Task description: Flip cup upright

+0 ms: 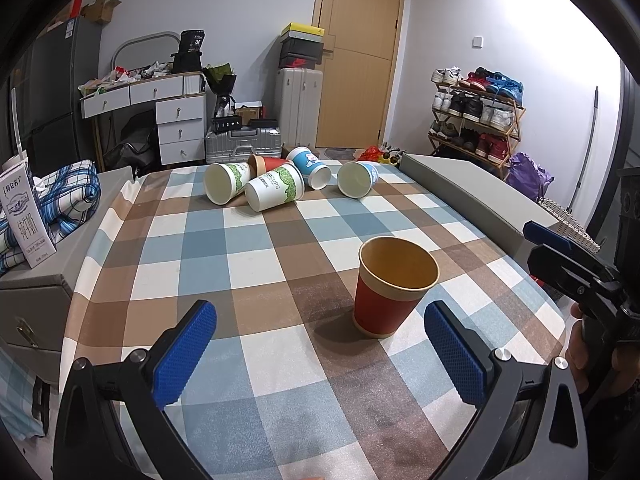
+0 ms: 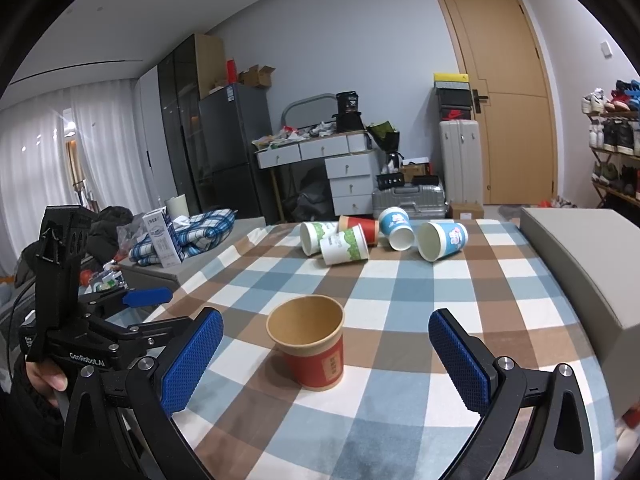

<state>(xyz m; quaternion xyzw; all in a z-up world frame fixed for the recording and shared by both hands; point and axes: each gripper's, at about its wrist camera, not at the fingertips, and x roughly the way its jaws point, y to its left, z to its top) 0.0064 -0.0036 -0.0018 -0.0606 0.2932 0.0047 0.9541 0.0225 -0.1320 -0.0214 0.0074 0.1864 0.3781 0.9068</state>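
Note:
A red paper cup (image 1: 390, 288) stands upright on the checked tablecloth (image 1: 256, 264), mouth up; it also shows in the right wrist view (image 2: 312, 346). My left gripper (image 1: 320, 356) is open and empty, just short of the cup, which sits toward its right finger. My right gripper (image 2: 326, 364) is open and empty, with the cup just ahead between its fingers, nearer the left one. At the far edge several cups lie on their sides: two green-print cups (image 1: 276, 192), a red one (image 1: 266, 163) and two blue ones (image 1: 356, 178).
A grey box edge (image 1: 472, 196) runs along the table's right side. A milk carton (image 1: 26, 220) and a plaid cloth (image 1: 68, 196) sit on the grey surface at left. Suitcases, drawers and a shoe rack stand beyond the table.

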